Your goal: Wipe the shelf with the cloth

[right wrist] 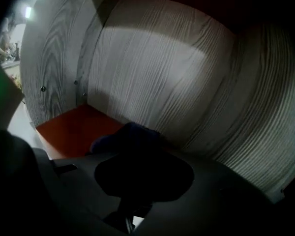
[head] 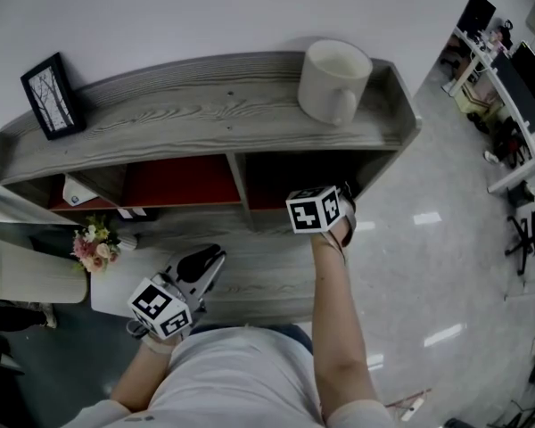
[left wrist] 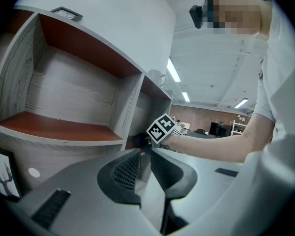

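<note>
Here, right tool (right wrist: 140, 156) inside the shelf's (head: 196, 105) lower right compartment, apparently clamped on the dark cloth (right wrist: 125, 135) at its tip, left tool (left wrist: 144, 156) empty, jaws almost together, outside.

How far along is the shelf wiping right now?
Done: nothing shows as finished; wiped wood looks no different. In hand: the right gripper is shut on the dark cloth, inside the right lower compartment of the shelf, over its red floor. To do: likely the left compartment and the top, where the mug and picture frame stand. The left gripper hangs shut and empty.
</note>
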Available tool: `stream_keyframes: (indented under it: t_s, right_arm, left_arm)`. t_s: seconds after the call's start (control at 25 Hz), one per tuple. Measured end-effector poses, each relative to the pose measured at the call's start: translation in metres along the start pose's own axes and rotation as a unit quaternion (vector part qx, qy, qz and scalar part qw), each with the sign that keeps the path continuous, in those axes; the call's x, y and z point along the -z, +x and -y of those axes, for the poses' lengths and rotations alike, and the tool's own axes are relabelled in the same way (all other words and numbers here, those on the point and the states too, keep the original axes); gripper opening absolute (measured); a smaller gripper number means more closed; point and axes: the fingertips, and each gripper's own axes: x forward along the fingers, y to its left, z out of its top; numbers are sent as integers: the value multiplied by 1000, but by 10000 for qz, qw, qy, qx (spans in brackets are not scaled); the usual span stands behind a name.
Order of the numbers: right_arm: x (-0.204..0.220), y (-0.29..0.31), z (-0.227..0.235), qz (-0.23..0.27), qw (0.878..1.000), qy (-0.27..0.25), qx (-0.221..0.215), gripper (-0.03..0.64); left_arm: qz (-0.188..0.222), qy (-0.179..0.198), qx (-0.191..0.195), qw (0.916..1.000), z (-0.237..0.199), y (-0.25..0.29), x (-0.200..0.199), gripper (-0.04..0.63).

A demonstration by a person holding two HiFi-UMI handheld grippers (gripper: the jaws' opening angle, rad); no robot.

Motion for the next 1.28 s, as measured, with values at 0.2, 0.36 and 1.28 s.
stream_keyframes:
  t_s: [0.2,0.36,1.28]
  right_arm:
    - [-13,1,-30,158,9964,379,-746,67]
    - [-19,-3,-47,249,9940,263,-1033,66]
    - [-68,-55,-141,1845,9592,-371,-2109,64]
  left_arm:
    - [6,6,-28,10000,1,0,0,52]
    - [14,3,-58,10000,2,-1,0,52]
    - [23,-6,-229,9997,4,-11,2,52]
